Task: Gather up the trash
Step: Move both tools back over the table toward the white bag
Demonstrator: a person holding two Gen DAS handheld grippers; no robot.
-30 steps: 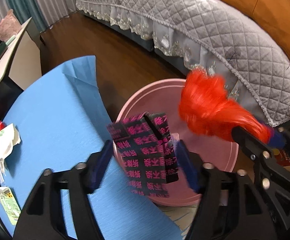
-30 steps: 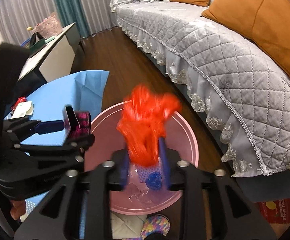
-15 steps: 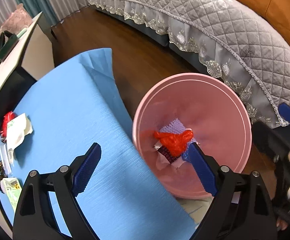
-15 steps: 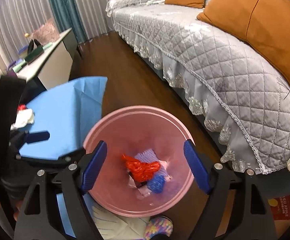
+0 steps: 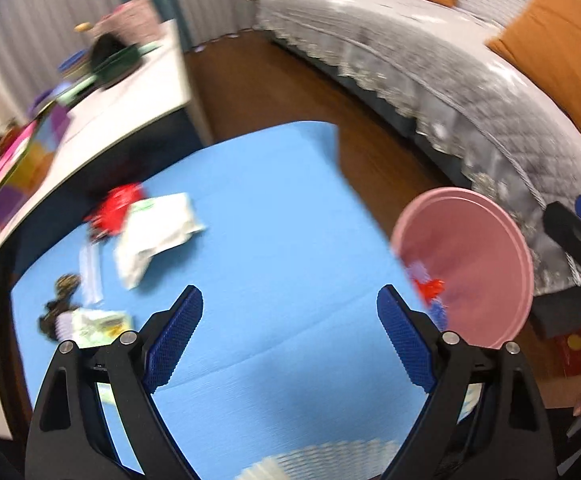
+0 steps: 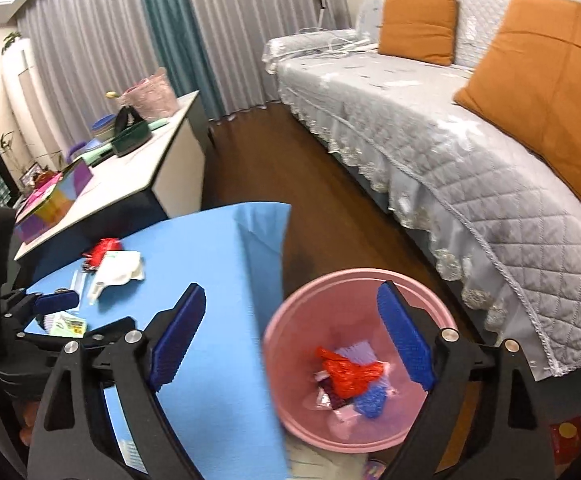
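The left gripper (image 5: 289,316) hangs over the blue table (image 5: 274,216) with its fingers spread and nothing between them. The right gripper (image 6: 290,314) is opening, also empty. At about four o'clock from it stands the pink bin (image 6: 370,288), with a red bag (image 6: 348,372) and other scraps inside (blue and purple bits). More trash lies on the table at ten o'clock: a white wrapper (image 5: 152,228) touching a red wrapper (image 5: 116,206).

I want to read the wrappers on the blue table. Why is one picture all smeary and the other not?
Left wrist view: motion blur smears the wrappers and the sofa. Right wrist view: mostly sharp, so the red bag in the pink bin shows clearly. Both fisheye lenses bend straight edges.
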